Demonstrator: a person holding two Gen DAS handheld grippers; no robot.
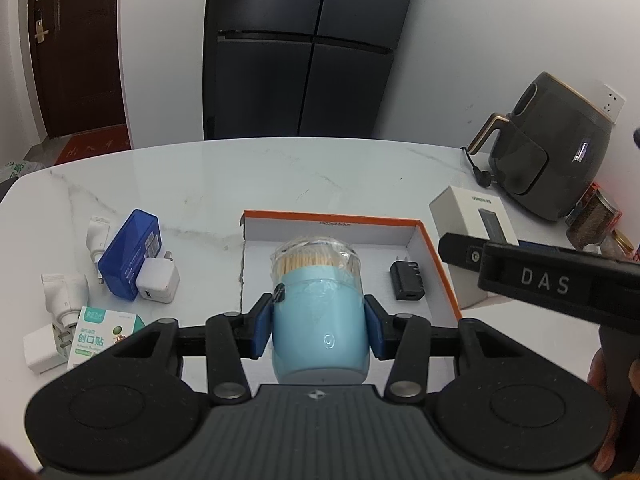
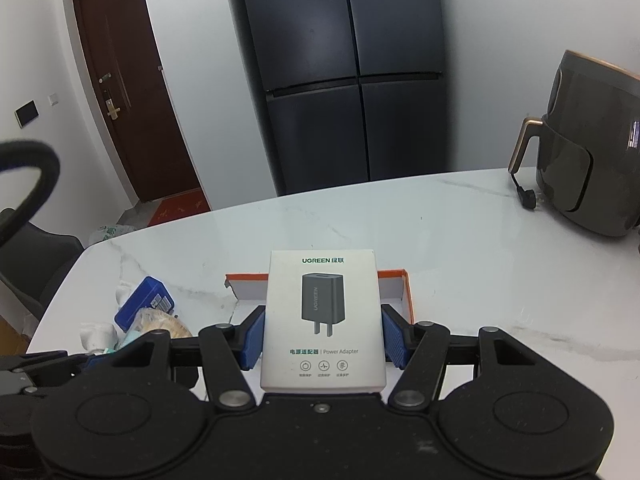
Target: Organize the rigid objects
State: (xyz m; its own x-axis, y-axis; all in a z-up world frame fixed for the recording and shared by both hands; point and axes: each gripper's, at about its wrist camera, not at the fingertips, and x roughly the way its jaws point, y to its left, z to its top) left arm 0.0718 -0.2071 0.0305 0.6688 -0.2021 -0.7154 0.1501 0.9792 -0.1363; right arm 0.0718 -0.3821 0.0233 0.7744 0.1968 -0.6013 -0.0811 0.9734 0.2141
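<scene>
My left gripper (image 1: 319, 330) is shut on a light blue toothpick holder (image 1: 320, 320) with a clear lid, held over the near part of the orange-rimmed white box lid (image 1: 440, 264). A black charger (image 1: 407, 281) lies inside that lid. My right gripper (image 2: 323, 338) is shut on a white UGREEN power adapter box (image 2: 323, 320), held above the table in front of the orange-rimmed lid (image 2: 405, 292). The same box (image 1: 472, 220) and the right gripper's body show at the right of the left wrist view.
Left of the lid lie a blue box (image 1: 130, 254), a white cube charger (image 1: 157, 280), white plug adapters (image 1: 66, 296) and a green-and-white bandage box (image 1: 106, 336). A dark air fryer (image 1: 556, 148) and jars (image 1: 596, 220) stand at the table's right. A fridge (image 1: 304, 48) is behind.
</scene>
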